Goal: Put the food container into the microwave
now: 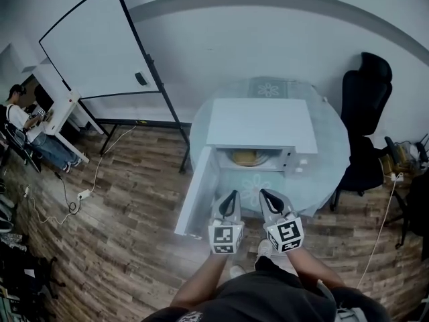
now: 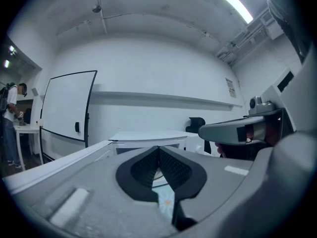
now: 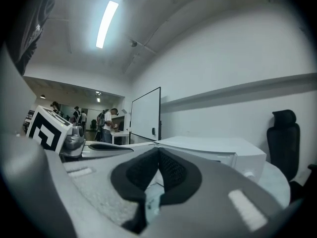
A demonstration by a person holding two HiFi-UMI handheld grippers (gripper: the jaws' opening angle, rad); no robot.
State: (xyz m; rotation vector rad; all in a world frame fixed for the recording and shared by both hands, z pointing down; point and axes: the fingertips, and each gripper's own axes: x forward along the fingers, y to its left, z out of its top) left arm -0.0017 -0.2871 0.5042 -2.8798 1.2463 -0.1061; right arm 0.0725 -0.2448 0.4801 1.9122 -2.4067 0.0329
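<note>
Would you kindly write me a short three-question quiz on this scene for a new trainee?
1. True or false: the door of the microwave stands open.
2. Where is the food container relative to the microwave? A) on top of it B) inside it C) beneath it
3. Fill in: the jaws of the left gripper and the right gripper are both ____, with nothing held.

Key: 1 true; 2 B; 3 shut.
</note>
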